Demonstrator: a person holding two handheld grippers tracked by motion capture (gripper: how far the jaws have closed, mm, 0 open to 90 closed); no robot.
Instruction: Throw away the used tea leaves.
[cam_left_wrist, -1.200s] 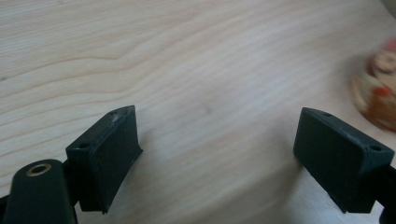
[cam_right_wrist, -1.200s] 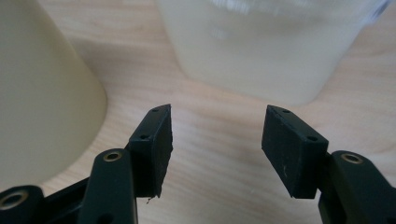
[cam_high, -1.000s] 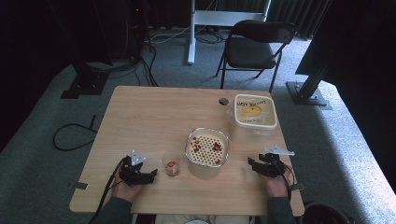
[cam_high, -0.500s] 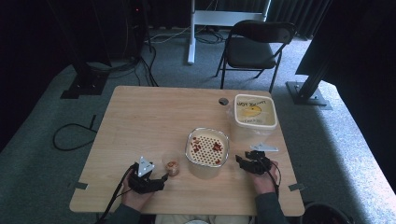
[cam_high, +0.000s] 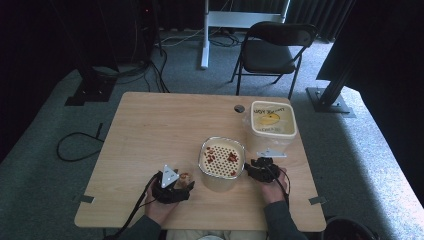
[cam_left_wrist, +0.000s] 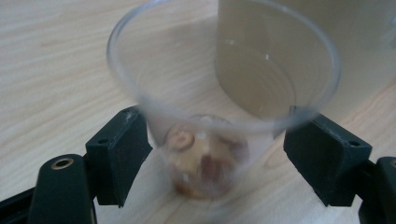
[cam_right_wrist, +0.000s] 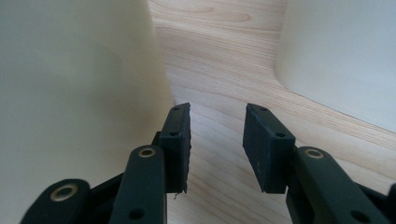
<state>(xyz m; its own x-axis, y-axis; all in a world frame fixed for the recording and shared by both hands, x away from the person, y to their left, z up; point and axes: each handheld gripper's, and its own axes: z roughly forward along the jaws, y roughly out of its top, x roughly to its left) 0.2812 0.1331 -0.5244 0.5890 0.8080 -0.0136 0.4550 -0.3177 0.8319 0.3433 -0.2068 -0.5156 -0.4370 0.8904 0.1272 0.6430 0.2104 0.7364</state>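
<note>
Left gripper sits near the counter's near edge, left of centre, hand under it, grey plate on top. In the left gripper view its fingers have just been closing with the clear cup between them; left finger looks right at the cup wall, right finger just beside it, real pressure not visible, so I read it as not yet clamped. Cup stands upright on the counter, brownish food bits at its bottom, slightly blurred. In the high view the cup is just ahead of the left gripper and just left of the tub. Tub is around the middle of the counter toward the near edge, open, pale contents with red-brown bits on top. Right gripper is just right of the tub, near the near edge, right hand behind it. In the right gripper view its fingers stand apart with bare counter between them, nothing held; they have just been closing. Left finger is just beside the tub wall, touching or not I can't tell. Lidded box with a yellow label sits toward the far right corner, apart from the tub; its wall shows on the right of that view. Small dark hole in the counter just left of the box.
</note>
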